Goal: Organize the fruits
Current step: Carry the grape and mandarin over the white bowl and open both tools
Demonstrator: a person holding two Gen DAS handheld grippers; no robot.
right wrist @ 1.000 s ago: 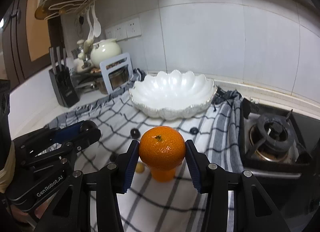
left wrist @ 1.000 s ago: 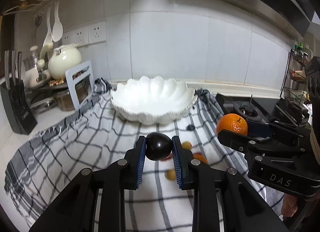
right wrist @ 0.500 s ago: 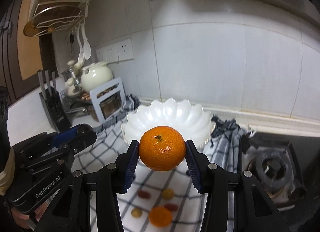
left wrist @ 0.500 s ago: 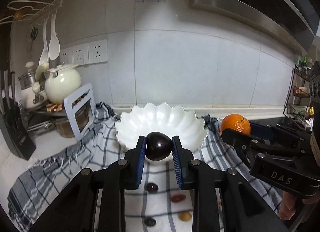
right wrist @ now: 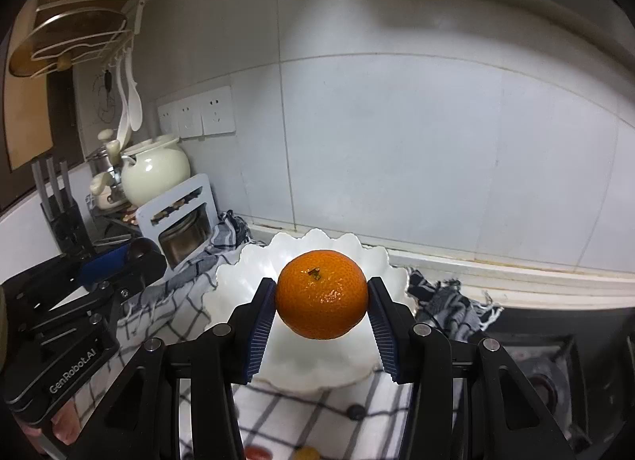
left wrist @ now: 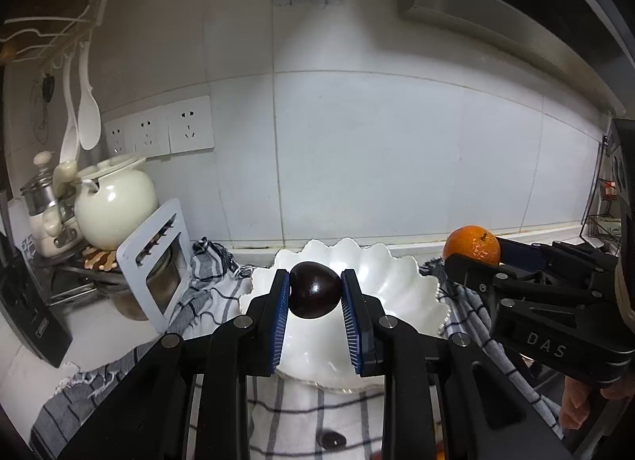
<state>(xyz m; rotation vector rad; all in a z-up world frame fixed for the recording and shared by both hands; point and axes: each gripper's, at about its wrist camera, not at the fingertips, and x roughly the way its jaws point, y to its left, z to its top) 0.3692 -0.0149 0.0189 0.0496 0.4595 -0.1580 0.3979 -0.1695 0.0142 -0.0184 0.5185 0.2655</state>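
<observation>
My left gripper [left wrist: 315, 289] is shut on a dark plum [left wrist: 314, 289] and holds it above the near part of the white scalloped bowl [left wrist: 401, 285]. My right gripper [right wrist: 321, 301] is shut on an orange [right wrist: 321, 299] and holds it over the same bowl [right wrist: 234, 289]. In the left wrist view the orange [left wrist: 471, 244] and right gripper show at the right, beside the bowl's right rim. The left gripper shows at the left of the right wrist view [right wrist: 131, 257]. The bowl looks empty where visible.
The bowl sits on a checked cloth [left wrist: 301, 412] with small fruits [left wrist: 332, 439] lying near the front edge [right wrist: 305, 453]. A cream teapot [left wrist: 115, 202], a white rack [left wrist: 158, 261] and a knife block [right wrist: 65, 218] stand at the left. A gas hob [right wrist: 555, 364] is at the right.
Both grippers have risen and moved forward with their fruit, from over the cloth to over the bowl. The loose fruits on the cloth have dropped to the bottom edge of view.
</observation>
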